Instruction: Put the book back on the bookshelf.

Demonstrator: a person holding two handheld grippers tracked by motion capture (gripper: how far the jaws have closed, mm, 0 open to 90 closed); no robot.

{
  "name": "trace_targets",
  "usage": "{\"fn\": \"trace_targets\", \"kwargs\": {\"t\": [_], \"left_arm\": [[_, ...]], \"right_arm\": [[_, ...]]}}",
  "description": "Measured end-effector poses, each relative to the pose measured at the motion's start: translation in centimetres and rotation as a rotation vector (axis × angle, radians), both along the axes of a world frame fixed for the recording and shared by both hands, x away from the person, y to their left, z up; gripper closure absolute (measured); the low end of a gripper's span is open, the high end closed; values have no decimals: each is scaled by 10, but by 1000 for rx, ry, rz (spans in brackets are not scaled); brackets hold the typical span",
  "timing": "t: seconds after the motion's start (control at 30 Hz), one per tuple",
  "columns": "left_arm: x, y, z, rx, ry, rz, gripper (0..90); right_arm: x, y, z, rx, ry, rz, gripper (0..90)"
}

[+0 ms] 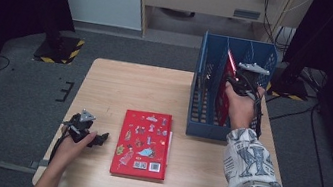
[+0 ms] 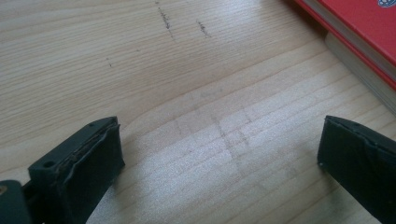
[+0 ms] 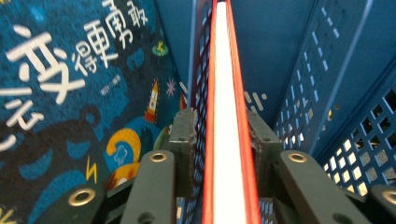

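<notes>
Two red books: one stands in the blue rack (image 1: 200, 124), with the right tongs (image 3: 227, 135) around its edge (image 3: 227, 70). Left tongs (image 2: 219, 158) wait spread, beside the flat book (image 1: 143, 144).

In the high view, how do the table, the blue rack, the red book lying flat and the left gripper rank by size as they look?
1. Table
2. Blue rack, though it stands farther from the camera
3. Red book lying flat
4. Left gripper
</notes>
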State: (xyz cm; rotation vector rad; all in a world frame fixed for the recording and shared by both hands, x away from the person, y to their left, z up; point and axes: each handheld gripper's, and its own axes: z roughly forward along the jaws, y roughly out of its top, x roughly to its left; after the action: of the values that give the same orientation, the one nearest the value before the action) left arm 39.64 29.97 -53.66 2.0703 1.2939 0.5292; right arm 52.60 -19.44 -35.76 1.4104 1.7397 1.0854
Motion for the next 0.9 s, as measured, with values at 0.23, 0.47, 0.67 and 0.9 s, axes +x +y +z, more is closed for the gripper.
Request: {"fn": "trace_targets", "kwargs": {"t": [0.23, 0.47, 0.67, 0.9], "left_arm": [[0, 0, 0, 0, 0, 0, 0], [0, 0, 0, 0, 1, -1, 0], [0, 0, 0, -5, -2, 2, 0], [0, 0, 0, -5, -2, 2, 0]], "right_arm": [[3, 0, 11, -4, -7, 6, 702], [6, -1, 10, -17, 18, 11, 732], [11, 1, 7, -22, 34, 12, 733], [11, 1, 7, -18, 35, 8, 751]]}}
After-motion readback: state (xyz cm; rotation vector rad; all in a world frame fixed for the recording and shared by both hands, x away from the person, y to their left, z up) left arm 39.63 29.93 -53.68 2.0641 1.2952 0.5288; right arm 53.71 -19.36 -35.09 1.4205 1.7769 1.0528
